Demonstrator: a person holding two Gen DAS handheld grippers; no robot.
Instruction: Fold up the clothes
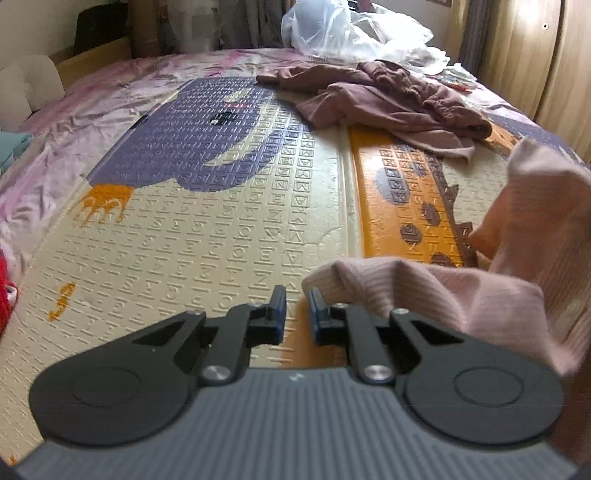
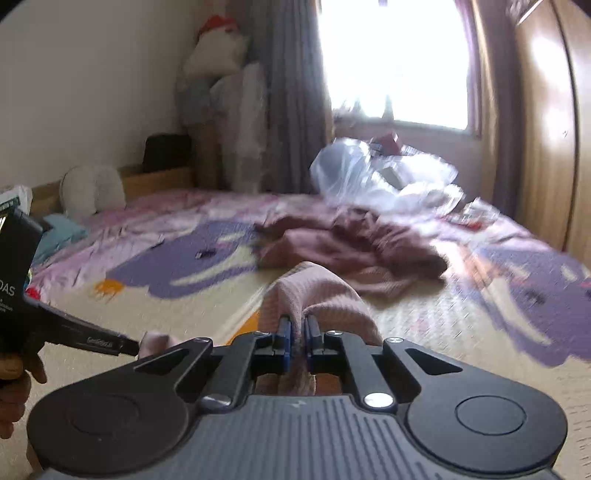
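A pale pink ribbed garment (image 1: 517, 258) hangs lifted at the right of the left wrist view, and a fold of it lies over my left gripper's right finger. My left gripper (image 1: 297, 312) has a narrow gap between its jaws with only the mat showing in it. My right gripper (image 2: 297, 341) is shut on a bunched fold of the same pink garment (image 2: 317, 291), which rises between its jaws. The left gripper (image 2: 110, 345) shows at the left edge of the right wrist view, touching the cloth. A mauve-brown garment (image 1: 388, 99) (image 2: 351, 240) lies crumpled further back.
A patterned foam play mat (image 1: 207, 236) covers the bed, over a pink-purple sheet (image 1: 74, 122). Clear plastic bags (image 1: 343, 29) are piled at the far end near the window. A wooden wardrobe (image 2: 546, 110) stands on the right; pillows and a headboard (image 2: 92, 188) on the left.
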